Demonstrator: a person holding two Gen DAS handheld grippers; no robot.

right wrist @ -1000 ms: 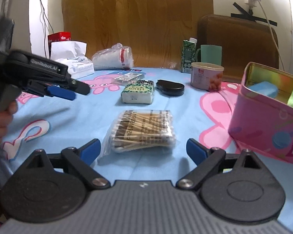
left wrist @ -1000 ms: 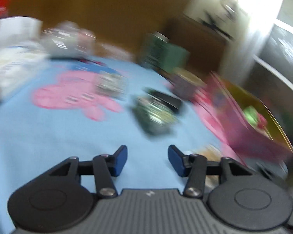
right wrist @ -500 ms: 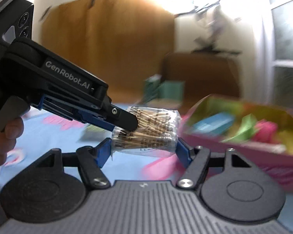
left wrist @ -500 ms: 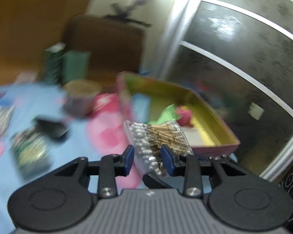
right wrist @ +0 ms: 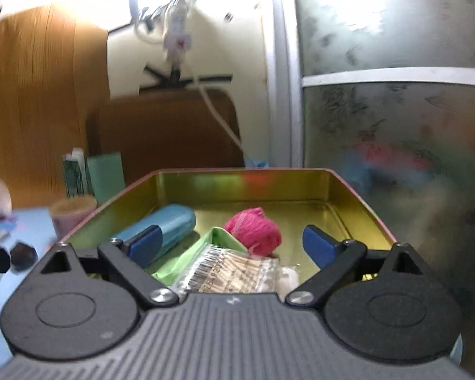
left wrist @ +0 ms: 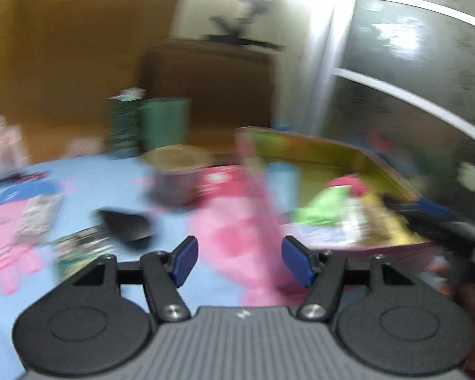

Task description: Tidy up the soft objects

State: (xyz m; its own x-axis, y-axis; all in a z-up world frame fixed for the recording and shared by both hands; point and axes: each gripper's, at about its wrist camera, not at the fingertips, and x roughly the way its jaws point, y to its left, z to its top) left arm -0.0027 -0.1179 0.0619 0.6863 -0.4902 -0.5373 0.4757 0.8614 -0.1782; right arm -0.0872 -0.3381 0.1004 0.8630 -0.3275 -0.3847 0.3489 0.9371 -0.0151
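The clear pack of cotton swabs (right wrist: 234,274) lies in the pink tin box (right wrist: 243,186), on a green cloth (right wrist: 186,258) beside a pink yarn ball (right wrist: 255,232) and a blue roll (right wrist: 171,224). My right gripper (right wrist: 232,242) is open and empty just above the pack, over the box. My left gripper (left wrist: 239,261) is open and empty over the blue tablecloth, left of the box (left wrist: 332,155). The swab pack (left wrist: 361,221) shows blurred in the left wrist view.
On the tablecloth (left wrist: 88,177) stand a round cup (left wrist: 177,177), a black case (left wrist: 126,226), a small green pack (left wrist: 79,248), a green carton (left wrist: 123,126) and a green mug (left wrist: 164,123). A frosted glass door (right wrist: 395,110) is right of the box.
Both grippers held the swab pack over the box half a second ago. Now both have opened, the pack lies in the box, and my left gripper has drawn back to the left.
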